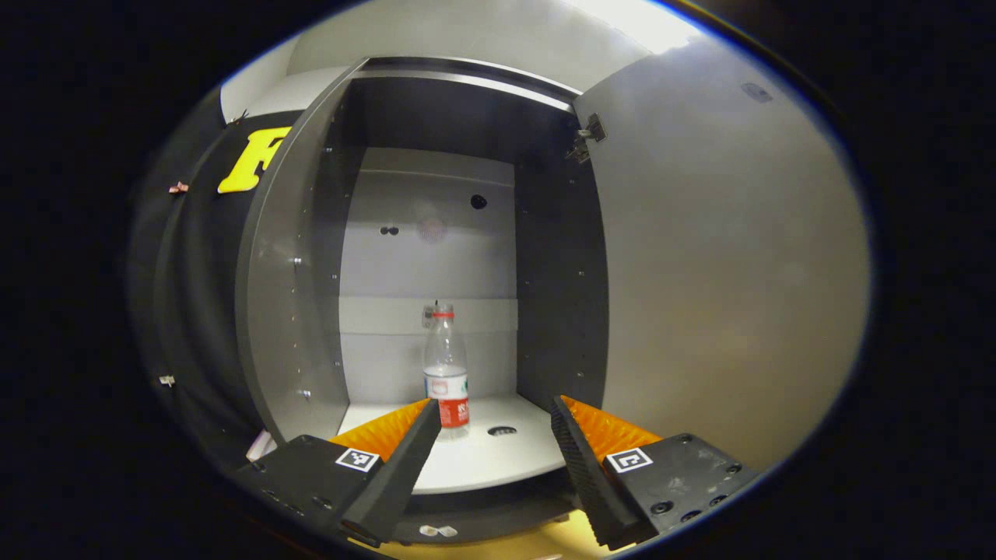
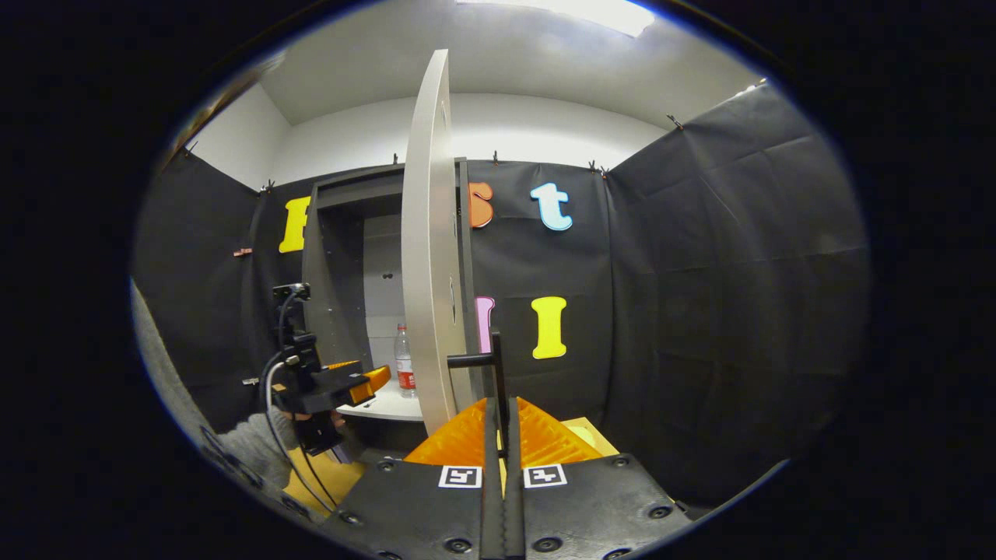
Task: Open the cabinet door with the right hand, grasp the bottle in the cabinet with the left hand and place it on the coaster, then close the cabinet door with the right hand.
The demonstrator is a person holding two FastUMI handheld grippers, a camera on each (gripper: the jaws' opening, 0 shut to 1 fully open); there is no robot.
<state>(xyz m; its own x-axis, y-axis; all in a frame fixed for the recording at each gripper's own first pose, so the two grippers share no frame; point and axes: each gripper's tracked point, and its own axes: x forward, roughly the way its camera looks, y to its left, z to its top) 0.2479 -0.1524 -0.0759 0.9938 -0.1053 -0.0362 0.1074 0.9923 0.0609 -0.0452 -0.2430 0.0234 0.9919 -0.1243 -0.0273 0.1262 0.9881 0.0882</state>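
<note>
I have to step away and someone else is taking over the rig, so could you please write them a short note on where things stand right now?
Right gripper: shut on the door handle, holding the cabinet door wide open.
Left gripper: open, in front of the cabinet, aimed at the bottle but not touching it.
Bottle: upright on the cabinet shelf, cap on.
Done: door opened.
Left: grasp the bottle with the left gripper, set it on the coaster, then close the door with the right.
</note>
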